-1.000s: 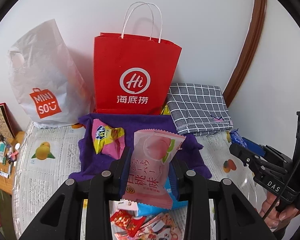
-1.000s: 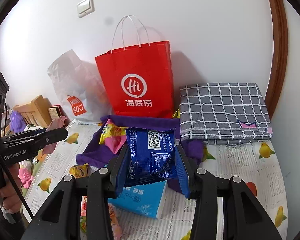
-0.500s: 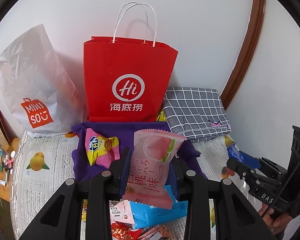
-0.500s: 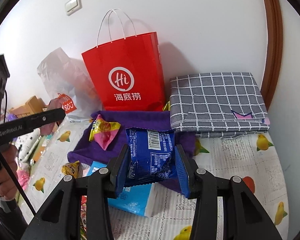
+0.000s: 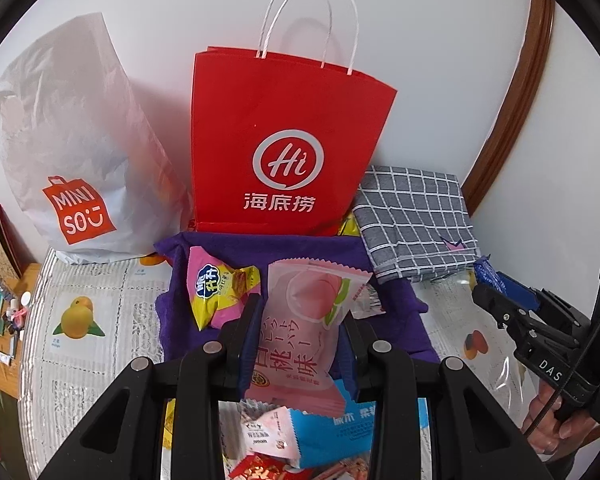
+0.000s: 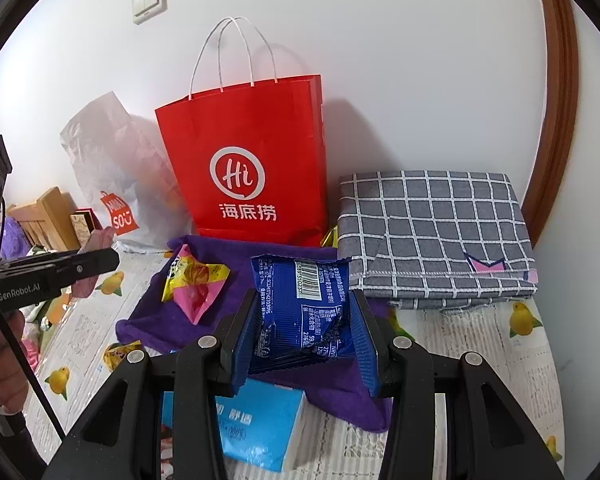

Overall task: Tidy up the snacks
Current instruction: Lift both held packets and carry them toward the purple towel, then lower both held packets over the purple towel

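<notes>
Your left gripper (image 5: 298, 344) clamps 1 pink peach packet (image 5: 300, 332); your right gripper (image 6: 304, 324) clamps 1 blue packet (image 6: 302, 308), both above the purple cloth (image 6: 156, 316).

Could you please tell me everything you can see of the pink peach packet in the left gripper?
The peach packet is a sealed plastic pillow pack, pale pink, with zigzag-cut ends, a peach picture with a green leaf near the top and dark red characters running down its front. It looks puffed, not crushed. It stands roughly upright, leaning slightly, clamped at its sides between the blue pads of the left gripper, above the purple cloth. Nothing else visibly touches it.
</notes>
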Motion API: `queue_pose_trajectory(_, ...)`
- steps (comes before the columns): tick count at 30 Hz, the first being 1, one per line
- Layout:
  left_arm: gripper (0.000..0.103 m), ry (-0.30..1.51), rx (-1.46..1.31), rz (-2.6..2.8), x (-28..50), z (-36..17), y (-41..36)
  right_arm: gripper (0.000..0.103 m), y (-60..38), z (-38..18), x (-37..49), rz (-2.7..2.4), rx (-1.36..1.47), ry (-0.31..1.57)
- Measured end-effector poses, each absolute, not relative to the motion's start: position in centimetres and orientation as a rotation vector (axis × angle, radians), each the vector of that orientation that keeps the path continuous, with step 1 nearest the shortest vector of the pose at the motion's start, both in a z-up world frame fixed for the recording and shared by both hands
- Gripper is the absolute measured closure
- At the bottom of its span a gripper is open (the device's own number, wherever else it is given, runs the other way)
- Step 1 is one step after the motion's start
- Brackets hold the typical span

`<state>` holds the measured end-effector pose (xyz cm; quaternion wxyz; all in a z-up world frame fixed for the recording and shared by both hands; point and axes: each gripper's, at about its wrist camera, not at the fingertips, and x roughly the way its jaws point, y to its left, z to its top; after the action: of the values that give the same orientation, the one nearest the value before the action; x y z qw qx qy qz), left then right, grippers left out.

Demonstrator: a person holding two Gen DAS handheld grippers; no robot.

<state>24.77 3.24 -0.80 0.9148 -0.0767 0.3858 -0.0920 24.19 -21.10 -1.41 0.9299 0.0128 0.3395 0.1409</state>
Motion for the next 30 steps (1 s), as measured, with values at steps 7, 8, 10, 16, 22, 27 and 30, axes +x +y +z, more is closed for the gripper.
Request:
queue_pose_trajectory(7,0.071,0.817,-0.158,-0.193,26.5,-2.0,3.5,0.059,-20.2,-2.2,26.0,0.295,0.022,0.71)
queue_pose_trajectory(8,0.071,0.818,-0.158,-0.194,26.6,-2.1,3.5,0.059,-20.1,-2.4,26.3,0.296,0.022,0.712)
queue_pose_trajectory(10,0.071,0.822,-0.157,-0.197,27.0,-2.3,3.4,0.059,-19.9,-2.6,26.8,0.299,0.022,0.716)
queue_pose_trajectory(16,0.071,0.82,-0.157,-0.218,27.6,-2.6,3.2,0.059,-19.3,-3.1,28.2,0.311,0.021,0.725)
queue_pose_trajectory(22,0.071,0.834,-0.148,-0.213,28.2,-3.4,3.1,0.059,-18.6,-3.8,29.1,0.327,0.012,0.735)
queue_pose_trajectory(27,0.071,0.849,-0.148,-0.206,28.8,-4.2,3.4,0.059,-18.3,-4.5,29.7,0.333,0.01,0.747)
queue_pose_trajectory(30,0.071,0.852,-0.145,-0.203,29.0,-4.6,3.4,0.059,-18.3,-4.9,30.2,0.333,0.015,0.755)
